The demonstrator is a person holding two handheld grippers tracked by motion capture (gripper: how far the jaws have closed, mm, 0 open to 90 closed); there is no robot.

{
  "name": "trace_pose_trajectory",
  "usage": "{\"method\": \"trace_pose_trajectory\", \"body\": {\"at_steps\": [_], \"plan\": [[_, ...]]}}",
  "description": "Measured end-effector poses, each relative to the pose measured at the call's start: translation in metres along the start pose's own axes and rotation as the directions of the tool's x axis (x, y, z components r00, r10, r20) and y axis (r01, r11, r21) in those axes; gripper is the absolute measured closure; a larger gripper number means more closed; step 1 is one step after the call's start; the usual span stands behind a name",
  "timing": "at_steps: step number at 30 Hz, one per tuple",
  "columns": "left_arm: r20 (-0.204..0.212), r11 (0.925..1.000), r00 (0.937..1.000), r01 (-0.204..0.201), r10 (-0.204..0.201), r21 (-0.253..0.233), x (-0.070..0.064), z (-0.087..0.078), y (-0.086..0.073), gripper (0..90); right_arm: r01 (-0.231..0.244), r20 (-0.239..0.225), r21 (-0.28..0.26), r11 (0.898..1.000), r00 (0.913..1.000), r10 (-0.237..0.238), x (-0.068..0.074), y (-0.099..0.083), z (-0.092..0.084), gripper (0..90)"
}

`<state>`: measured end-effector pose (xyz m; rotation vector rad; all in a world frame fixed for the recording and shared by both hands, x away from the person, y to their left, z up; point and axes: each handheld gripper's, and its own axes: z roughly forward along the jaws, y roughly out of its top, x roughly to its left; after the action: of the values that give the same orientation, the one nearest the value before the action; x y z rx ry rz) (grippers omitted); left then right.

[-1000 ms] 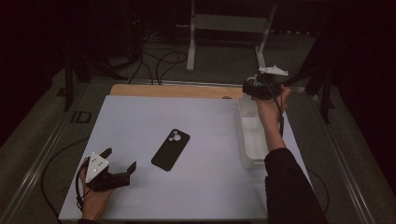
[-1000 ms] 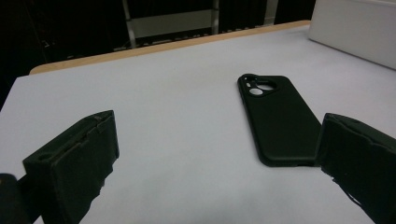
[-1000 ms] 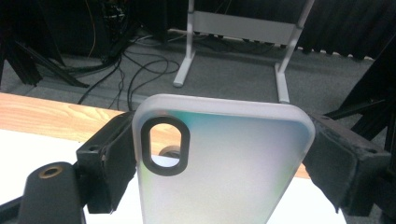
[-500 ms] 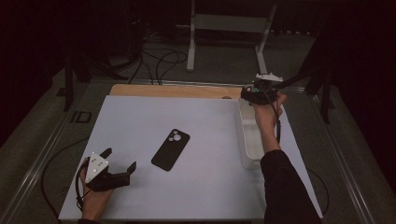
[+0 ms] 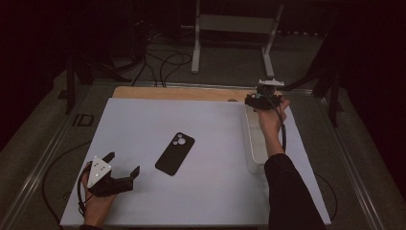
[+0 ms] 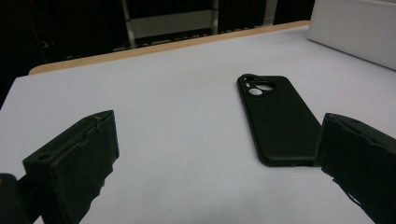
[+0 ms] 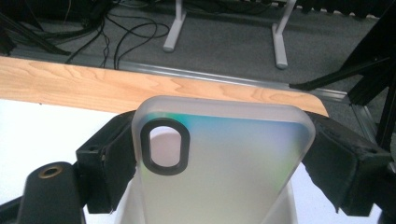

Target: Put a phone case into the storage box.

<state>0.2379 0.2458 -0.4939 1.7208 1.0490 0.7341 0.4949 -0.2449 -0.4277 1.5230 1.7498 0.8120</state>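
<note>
A black phone case (image 5: 175,153) lies camera cut-out up in the middle of the white table top (image 5: 206,120). My left gripper (image 5: 123,163) rests near the front left corner, open, with the black phone case (image 6: 278,121) just ahead of its right jaw. My right gripper (image 5: 258,99) is held above the far end of a white bin (image 5: 253,143). In the right gripper view my right gripper (image 7: 224,154) is shut on a frosted clear phone case (image 7: 233,172) with a black-ringed camera hole, gripped across its width.
The long white bin (image 6: 355,32) runs along the table's right side. A wooden strip (image 5: 177,93) borders the far edge (image 7: 93,91). Beyond it are floor cables (image 5: 163,62) and a metal stand (image 5: 234,28).
My right gripper has moved a little farther from the person, toward the table's far edge, carrying the clear case. The left gripper and the black case have stayed put.
</note>
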Motion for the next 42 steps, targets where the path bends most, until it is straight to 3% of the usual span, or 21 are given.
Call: {"method": "trace_pose_trajectory", "body": {"at_steps": [14,17,32,42], "plan": [[0.003,1.0000,1.0000,0.000,0.000,0.001,0.000,0.000,0.000,0.0,-0.025,0.028,0.017,1.000,0.9993,0.024,0.000,-0.003,0.011,15.6],[0.003,1.0000,1.0000,0.002,-0.002,0.000,0.000,0.000,0.000,0.0,-0.044,0.008,0.041,0.998,0.9990,0.044,-0.002,-0.002,0.014,9.2],[0.004,1.0000,1.0000,-0.001,0.001,0.003,-0.001,0.001,0.000,0.0,-0.078,-0.020,-0.020,0.997,0.9968,0.078,-0.010,0.002,0.003,9.2],[0.005,1.0000,1.0000,-0.003,0.003,0.003,-0.001,0.000,0.000,0.0,-0.051,-0.070,-0.038,0.998,0.9964,0.048,-0.010,0.003,-0.009,9.2]]}}
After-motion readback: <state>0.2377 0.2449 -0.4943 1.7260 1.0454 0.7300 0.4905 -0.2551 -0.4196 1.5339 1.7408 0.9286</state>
